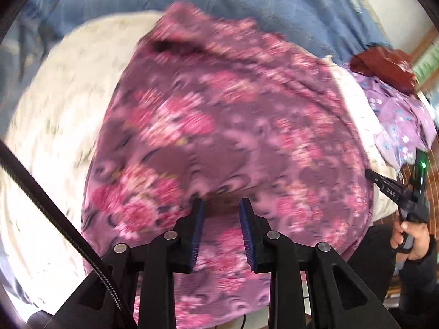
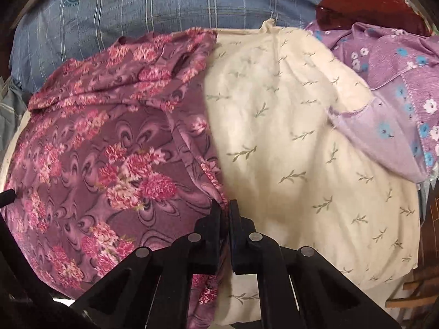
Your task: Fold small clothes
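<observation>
A pink and purple floral garment (image 1: 233, 126) lies spread on a cream cloth, blurred in the left wrist view. My left gripper (image 1: 221, 208) stands at its near edge, blue pads a little apart, with a dark fold of the garment bunched between them. More of the cloth hangs below the fingers. In the right wrist view the same garment (image 2: 96, 150) fills the left half. My right gripper (image 2: 225, 205) is shut on its right hem, which runs down between the fingers. The right gripper (image 1: 370, 175) also shows at the garment's right edge, held by a hand (image 1: 411, 235).
The cream leaf-print cloth (image 2: 288, 137) covers the right side of the bed. Blue plaid bedding (image 2: 164, 5) lies behind. A lilac flowered garment (image 2: 397, 82) and a dark red cloth (image 2: 370, 2) are heaped at the far right. A black cable (image 1: 41, 200) crosses the left.
</observation>
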